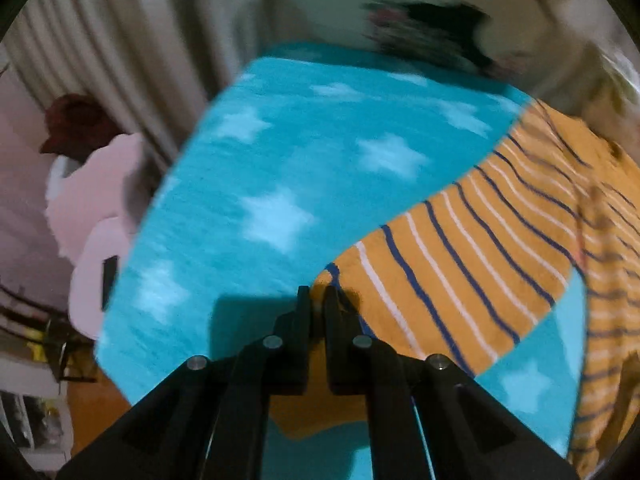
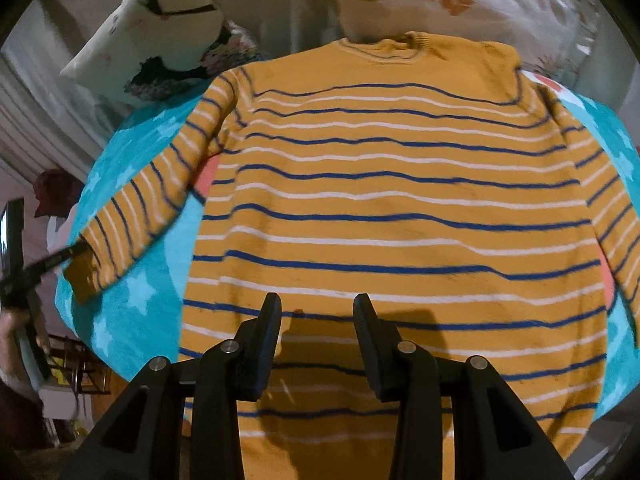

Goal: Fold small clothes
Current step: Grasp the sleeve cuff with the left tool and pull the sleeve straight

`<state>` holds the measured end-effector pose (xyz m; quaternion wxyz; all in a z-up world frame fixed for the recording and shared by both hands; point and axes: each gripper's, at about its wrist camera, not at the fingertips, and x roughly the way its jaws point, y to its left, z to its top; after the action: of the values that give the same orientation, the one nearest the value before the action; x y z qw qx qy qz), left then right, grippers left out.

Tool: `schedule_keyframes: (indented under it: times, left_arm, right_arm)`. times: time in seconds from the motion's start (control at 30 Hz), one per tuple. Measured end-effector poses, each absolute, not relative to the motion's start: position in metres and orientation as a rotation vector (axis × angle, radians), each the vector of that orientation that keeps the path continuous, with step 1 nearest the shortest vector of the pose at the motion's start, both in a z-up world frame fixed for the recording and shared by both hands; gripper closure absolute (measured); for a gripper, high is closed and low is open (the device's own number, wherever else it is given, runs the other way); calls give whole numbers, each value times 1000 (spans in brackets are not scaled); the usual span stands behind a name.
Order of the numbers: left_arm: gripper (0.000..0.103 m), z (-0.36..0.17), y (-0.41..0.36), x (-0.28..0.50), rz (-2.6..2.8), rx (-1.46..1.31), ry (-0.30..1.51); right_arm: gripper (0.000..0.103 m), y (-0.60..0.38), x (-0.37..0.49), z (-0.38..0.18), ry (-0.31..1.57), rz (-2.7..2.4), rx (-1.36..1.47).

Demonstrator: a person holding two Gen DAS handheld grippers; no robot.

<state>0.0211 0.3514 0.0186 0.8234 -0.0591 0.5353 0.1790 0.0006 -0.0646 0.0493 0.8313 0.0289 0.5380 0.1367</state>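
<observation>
Left wrist view: the left gripper [image 1: 318,294] is clenched on the cuff of the sweater's sleeve [image 1: 452,264], its fingers nearly together with orange fabric pinched between them. The sleeve extends up and right from the cuff across the blue star blanket [image 1: 288,152].

Right wrist view: the right gripper [image 2: 317,304] is released, jaws spread, above the lower part of the sweater [image 2: 400,184]. The sweater lies flat on the blanket [image 2: 132,288], collar toward the floral pillow [image 2: 160,36]. The left gripper [image 2: 78,249] grips the cuff at the sweater's left.
</observation>
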Motion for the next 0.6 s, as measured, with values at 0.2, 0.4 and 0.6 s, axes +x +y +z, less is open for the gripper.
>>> schedule_keyframes:
  times: [0.2,0.4,0.6]
  left_arm:
    - [83,39,368,15,405,-186,1072]
    - [54,68,347,-8,409,-191,1006]
    - [45,79,355,-29,418,-355,972]
  right_arm:
    - [62,-25,7,47,1145,374,26]
    - [62,32,3,40,1162,548,-74]
    - [62,57,11,3,1331,527,-129]
